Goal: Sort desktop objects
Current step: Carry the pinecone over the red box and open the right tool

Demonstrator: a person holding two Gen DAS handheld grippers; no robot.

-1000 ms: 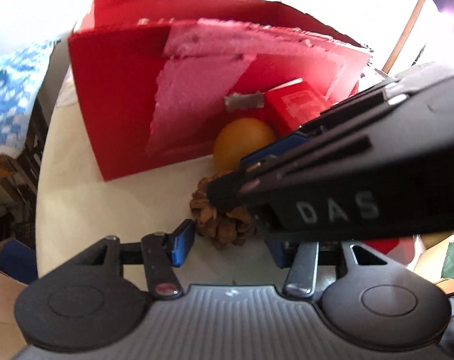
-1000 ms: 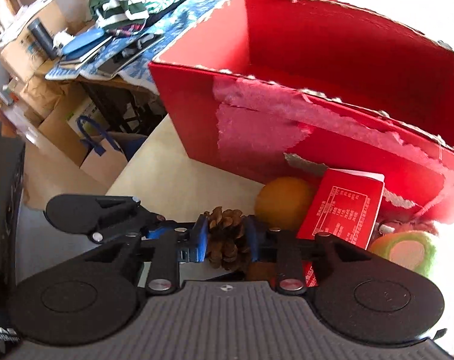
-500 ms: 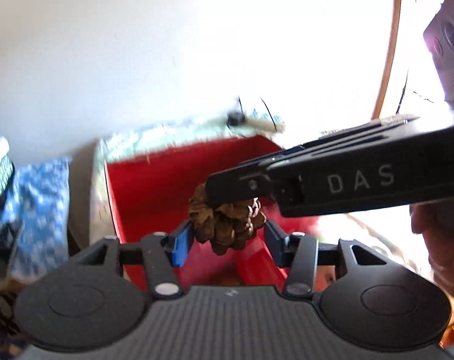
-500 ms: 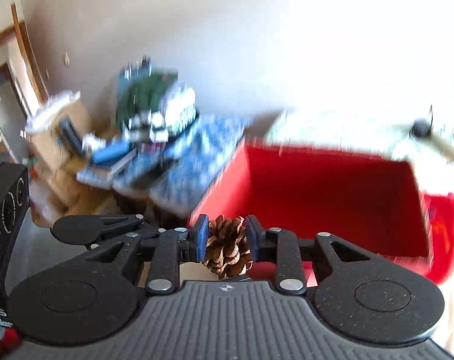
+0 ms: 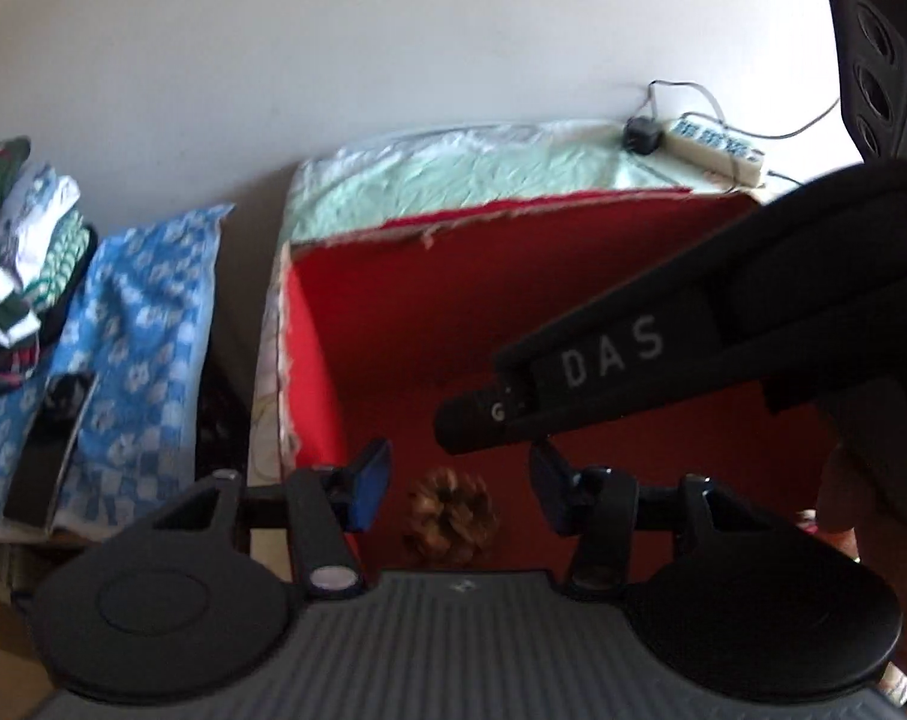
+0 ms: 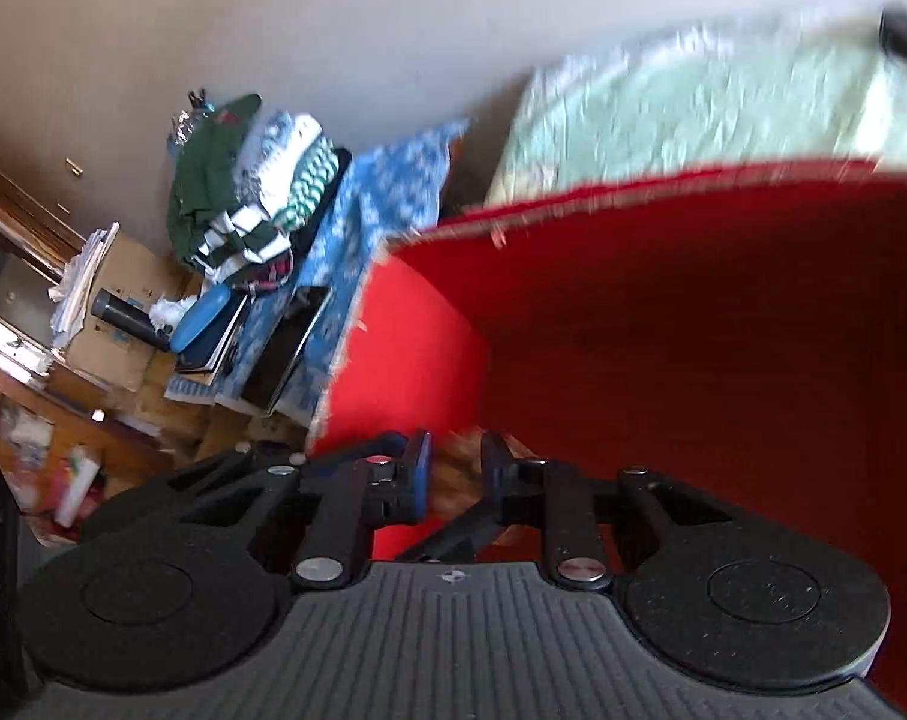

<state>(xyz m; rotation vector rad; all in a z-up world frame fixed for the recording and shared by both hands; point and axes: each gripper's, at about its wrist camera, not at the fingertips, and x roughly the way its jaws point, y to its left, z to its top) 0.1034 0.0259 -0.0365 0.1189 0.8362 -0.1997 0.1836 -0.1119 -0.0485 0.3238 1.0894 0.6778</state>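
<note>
Pine cone [image 5: 449, 515] lies low centre of the left view, inside the red box [image 5: 603, 312], pads clear of it. Left gripper [image 5: 456, 483] fingers opening, letting go. Right gripper [image 6: 455, 471] fingers narrow, closing; brown blur between, grip unclear.

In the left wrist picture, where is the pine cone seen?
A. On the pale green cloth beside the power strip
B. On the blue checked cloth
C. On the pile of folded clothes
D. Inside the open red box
D: the pine cone shows low inside the red box, with red cardboard behind it; the blue checked cloth and the pale green cloth lie outside the box.
</note>
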